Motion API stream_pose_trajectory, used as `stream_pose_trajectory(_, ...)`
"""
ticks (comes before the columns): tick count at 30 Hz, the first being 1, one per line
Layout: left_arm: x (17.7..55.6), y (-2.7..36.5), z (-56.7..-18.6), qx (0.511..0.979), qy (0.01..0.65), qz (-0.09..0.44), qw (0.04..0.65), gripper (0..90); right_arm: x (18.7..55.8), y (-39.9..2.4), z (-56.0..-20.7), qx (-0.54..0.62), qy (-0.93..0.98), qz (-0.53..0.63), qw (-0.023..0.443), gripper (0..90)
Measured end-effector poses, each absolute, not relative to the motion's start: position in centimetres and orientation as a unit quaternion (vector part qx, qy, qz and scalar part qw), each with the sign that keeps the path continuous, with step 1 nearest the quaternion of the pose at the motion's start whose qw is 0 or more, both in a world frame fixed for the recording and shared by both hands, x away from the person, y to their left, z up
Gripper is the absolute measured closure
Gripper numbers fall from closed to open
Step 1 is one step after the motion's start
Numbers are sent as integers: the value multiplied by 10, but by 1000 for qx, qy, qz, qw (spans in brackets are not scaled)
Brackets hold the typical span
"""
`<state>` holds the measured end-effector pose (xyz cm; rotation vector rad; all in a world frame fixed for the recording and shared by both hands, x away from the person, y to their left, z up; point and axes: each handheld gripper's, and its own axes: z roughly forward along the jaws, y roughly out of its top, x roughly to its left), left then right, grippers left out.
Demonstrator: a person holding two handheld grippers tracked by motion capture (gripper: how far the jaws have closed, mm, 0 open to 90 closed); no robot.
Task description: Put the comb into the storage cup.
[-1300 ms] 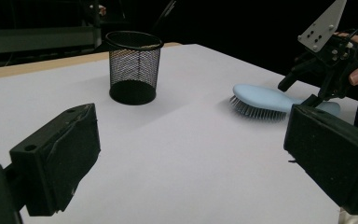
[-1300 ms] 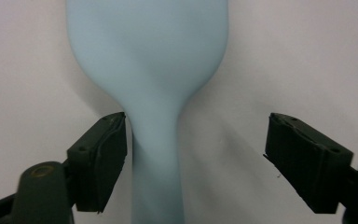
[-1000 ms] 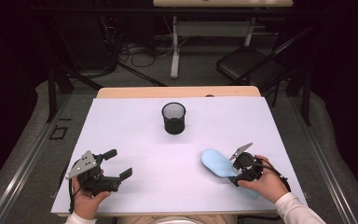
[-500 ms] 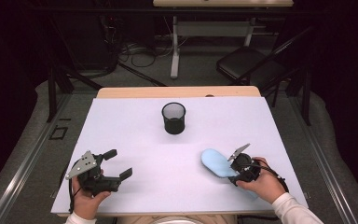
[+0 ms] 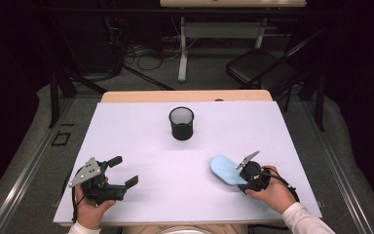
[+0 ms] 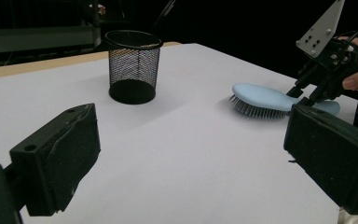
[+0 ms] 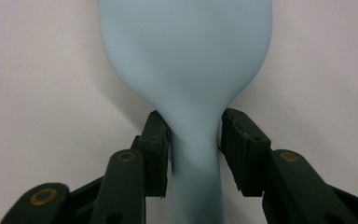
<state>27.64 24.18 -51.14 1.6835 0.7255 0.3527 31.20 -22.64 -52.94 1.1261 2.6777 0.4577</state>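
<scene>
Now the pale blue hairbrush (image 5: 226, 170) lies bristles down near the surface's (image 5: 175, 195) front right corner, with a smooth oval back and narrow handle. The right gripper (image 7: 195, 149) has just been closing on that handle, pads touching both sides.

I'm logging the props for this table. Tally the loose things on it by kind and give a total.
Light blue hairbrush: 1
Black mesh pen cup: 1
Total: 2
</scene>
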Motion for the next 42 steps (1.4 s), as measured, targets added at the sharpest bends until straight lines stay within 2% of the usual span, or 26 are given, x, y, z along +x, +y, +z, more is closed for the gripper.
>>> stream_pose_trajectory(42, 276, 242, -512, 725, 313, 153, 594, 39, 309, -229, -532, 379, 902, 179, 104, 693)
